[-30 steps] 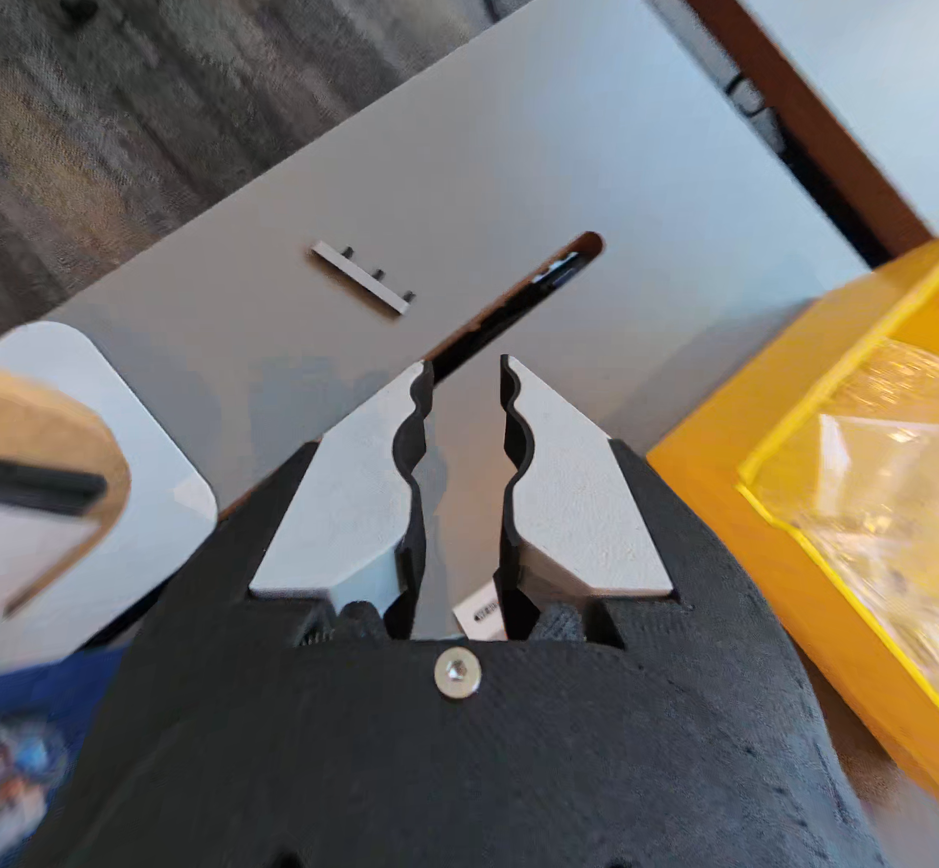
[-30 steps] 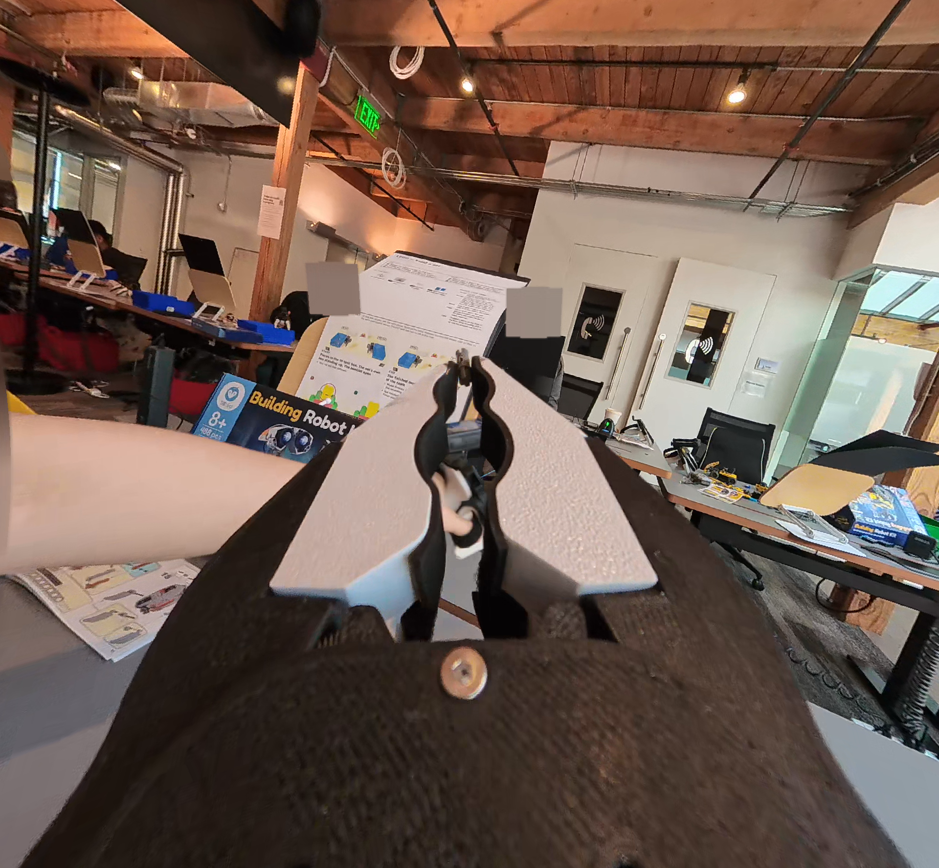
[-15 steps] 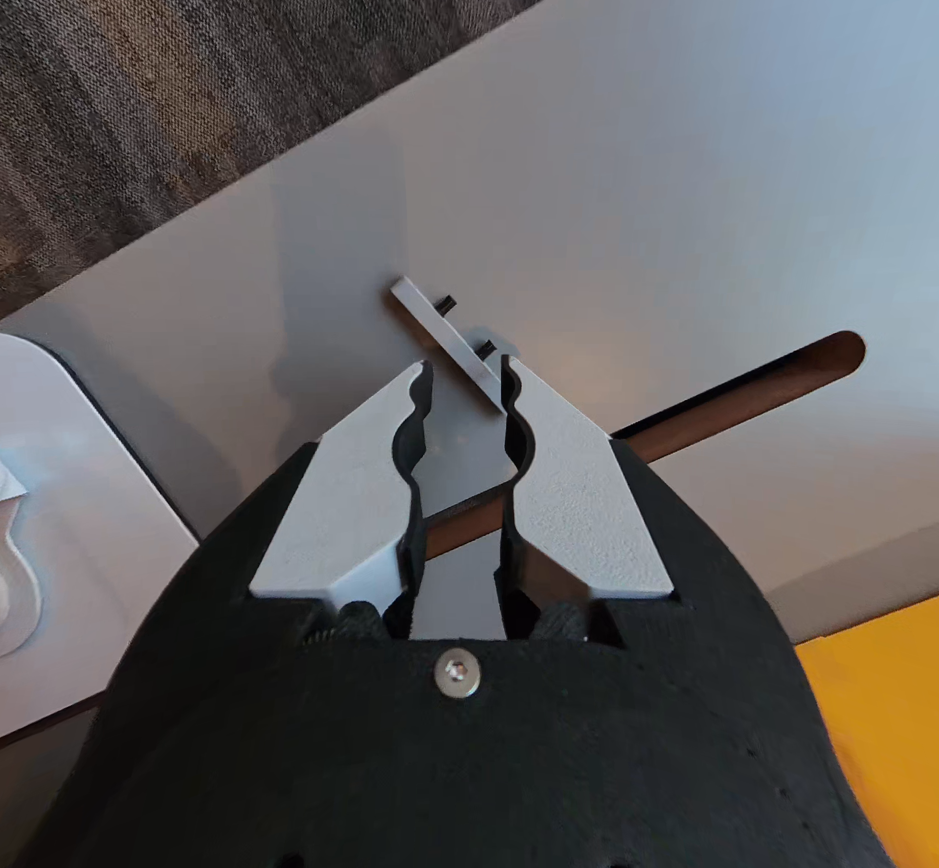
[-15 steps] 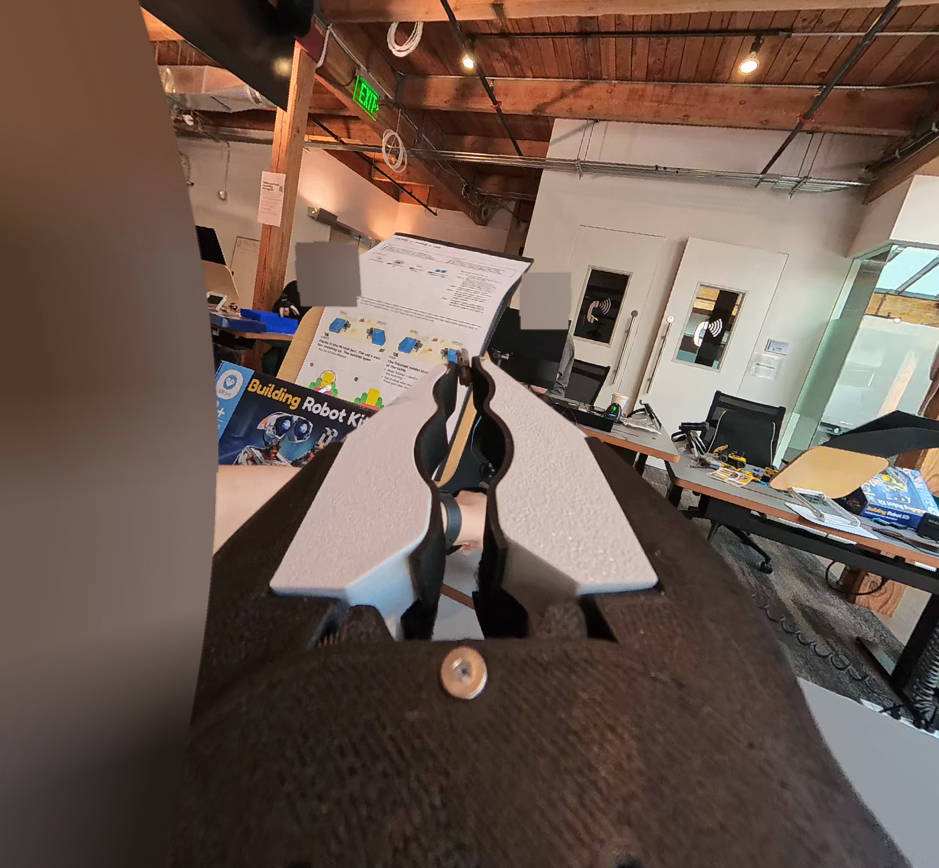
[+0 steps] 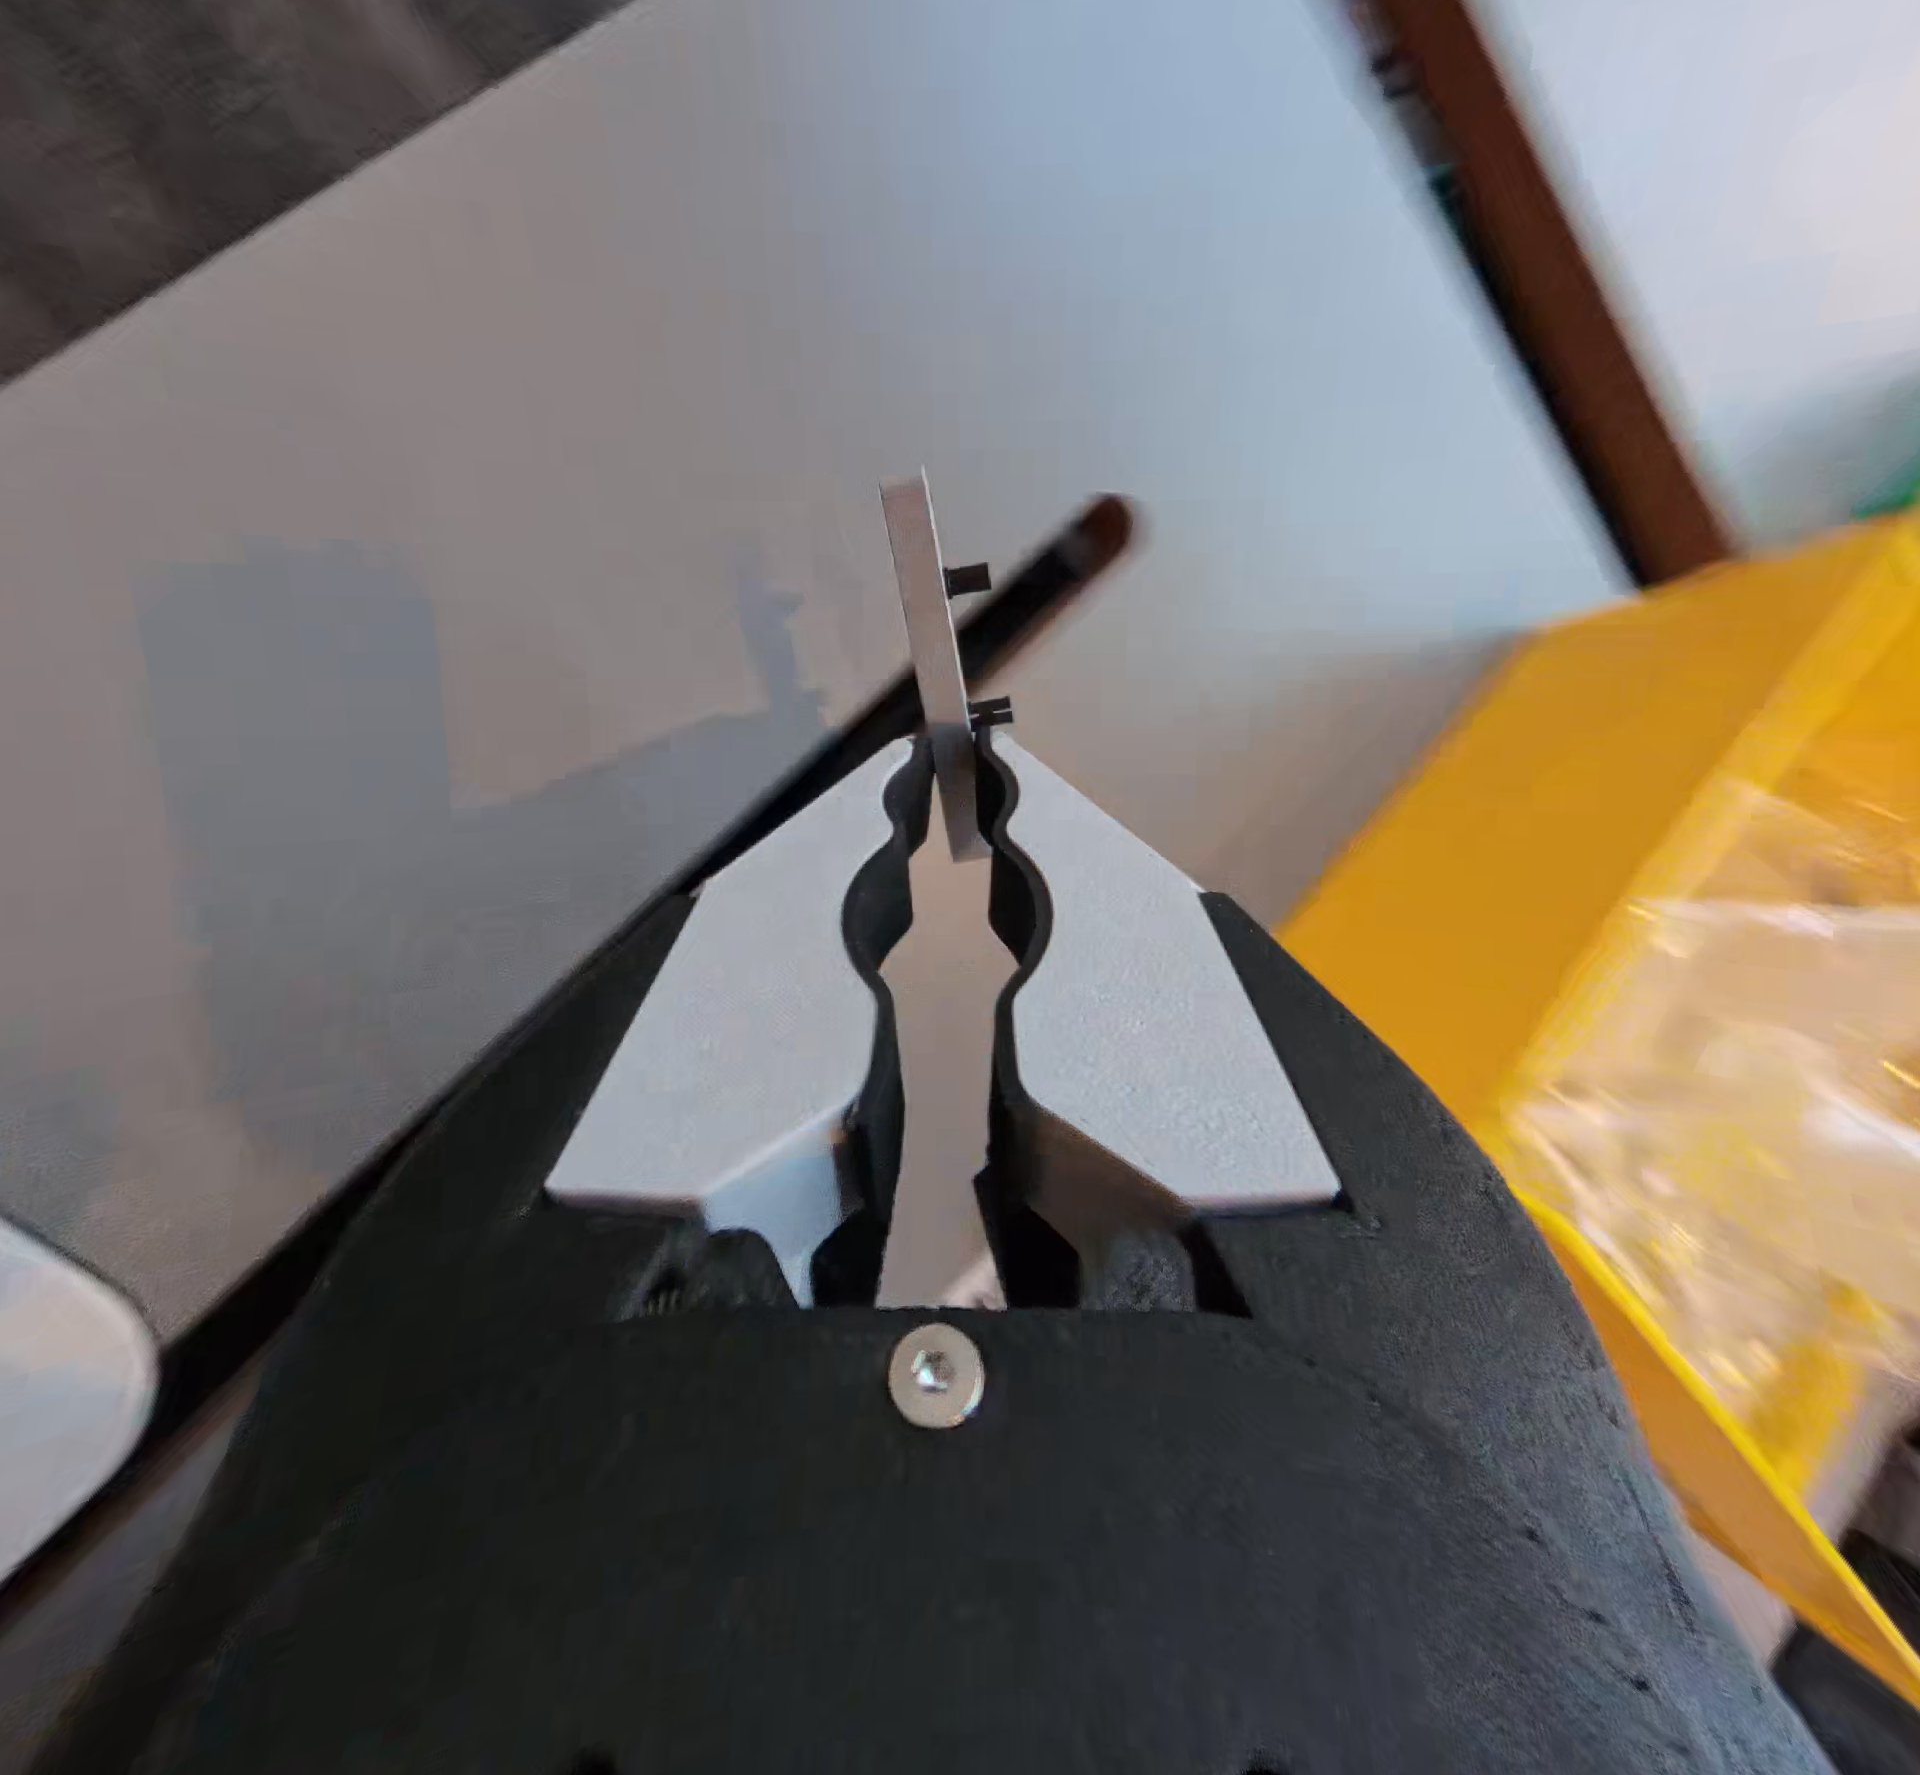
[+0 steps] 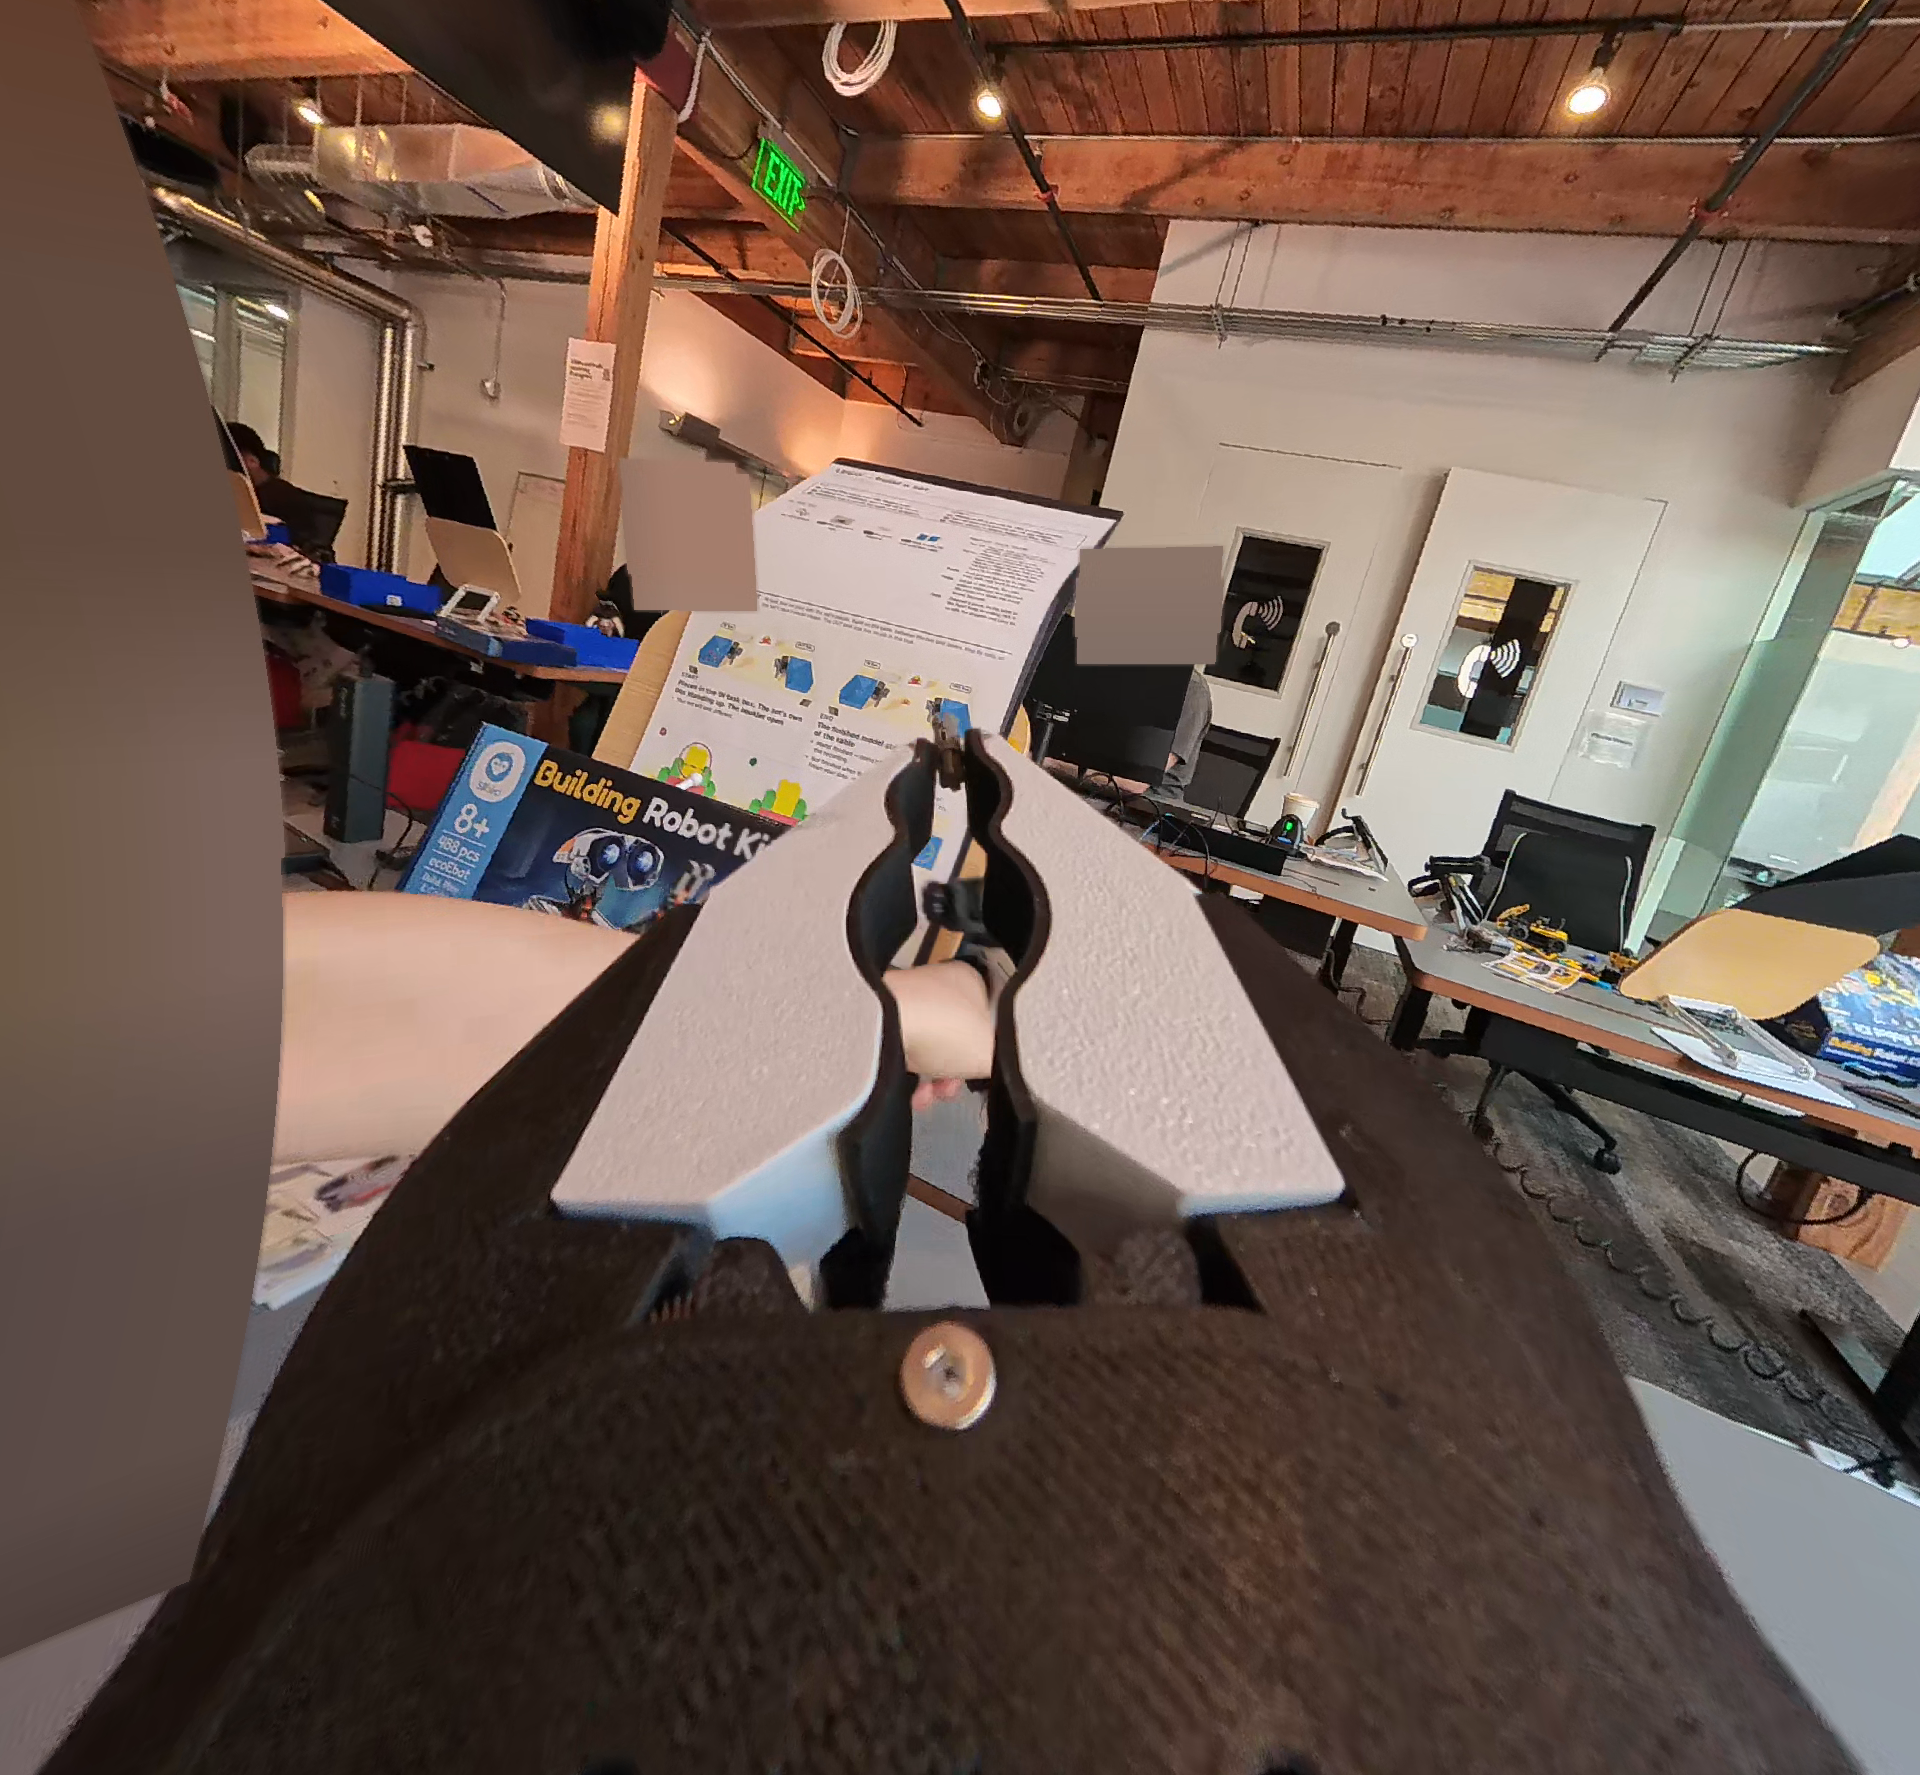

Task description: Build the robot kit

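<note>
Flat grey strip (image 5: 928, 624), two black pegs on side, upright, pinched in left tongs (image 5: 954, 751) tips.

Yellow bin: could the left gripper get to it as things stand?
Probably yes for reach: the yellow bin lies just right of the left gripper, nothing between. But its jaws are shut on a grey strip.
</note>
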### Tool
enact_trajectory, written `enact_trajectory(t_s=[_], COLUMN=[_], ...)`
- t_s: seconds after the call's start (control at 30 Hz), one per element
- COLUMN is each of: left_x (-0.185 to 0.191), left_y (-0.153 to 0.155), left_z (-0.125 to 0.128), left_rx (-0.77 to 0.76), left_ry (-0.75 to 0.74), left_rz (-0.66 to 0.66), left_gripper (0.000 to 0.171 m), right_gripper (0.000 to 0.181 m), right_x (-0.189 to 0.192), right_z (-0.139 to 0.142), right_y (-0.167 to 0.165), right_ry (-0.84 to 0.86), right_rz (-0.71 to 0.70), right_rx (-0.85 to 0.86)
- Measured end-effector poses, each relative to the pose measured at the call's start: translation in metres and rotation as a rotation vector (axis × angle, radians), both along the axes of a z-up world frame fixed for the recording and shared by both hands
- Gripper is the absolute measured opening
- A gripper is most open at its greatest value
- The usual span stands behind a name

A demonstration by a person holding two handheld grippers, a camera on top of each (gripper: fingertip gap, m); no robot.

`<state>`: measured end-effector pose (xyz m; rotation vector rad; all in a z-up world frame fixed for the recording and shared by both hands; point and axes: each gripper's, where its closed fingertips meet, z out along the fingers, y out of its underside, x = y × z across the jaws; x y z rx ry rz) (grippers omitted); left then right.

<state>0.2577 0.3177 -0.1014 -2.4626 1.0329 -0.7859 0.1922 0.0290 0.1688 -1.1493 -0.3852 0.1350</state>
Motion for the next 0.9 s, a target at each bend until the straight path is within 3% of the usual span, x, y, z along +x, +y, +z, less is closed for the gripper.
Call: enact_trajectory(t_s=[0.1,0.17,0.23,0.33,0.47,0.57,0.73,0.8,0.9], left_x=[-0.028,-0.082,-0.161,-0.302,-0.422,-0.459,-0.488,-0.487,-0.479], left_y=[-0.091,-0.155,-0.209,-0.246,-0.291,-0.312,-0.327,-0.328,-0.324], left_z=[0.056,0.065,0.055,0.030,-0.012,-0.042,-0.076,-0.076,-0.069], left_rx=[0.067,0.172,0.261,0.373,0.195,0.079,0.050,0.040,0.015], left_ry=[-0.163,-0.104,0.050,0.299,0.338,0.315,0.368,0.339,0.249], left_rz=[-0.177,-0.293,-0.370,-0.235,-0.023,0.050,0.040,0.036,0.052], left_gripper=[0.006,0.006,0.006,0.006,0.006,0.006,0.006,0.006,0.027], right_gripper=[0.004,0.004,0.004,0.004,0.004,0.004,0.004,0.004,0.004], right_x=[-0.001,-0.003,-0.009,-0.023,-0.062,-0.090,-0.114,-0.121,-0.127], right_z=[-0.001,0.001,0.002,0.004,0.010,0.000,-0.014,-0.015,-0.018], right_y=[-0.001,-0.004,-0.005,-0.004,0.001,0.013,0.028,0.031,0.034], right_ry=[-0.019,-0.017,-0.010,-0.019,-0.056,-0.133,-0.222,-0.229,-0.239], right_rz=[-0.006,0.010,0.046,0.091,0.188,0.199,0.178,0.183,0.190], right_rx=[-0.005,0.000,-0.001,-0.007,0.004,-0.058,-0.125,-0.128,-0.139])
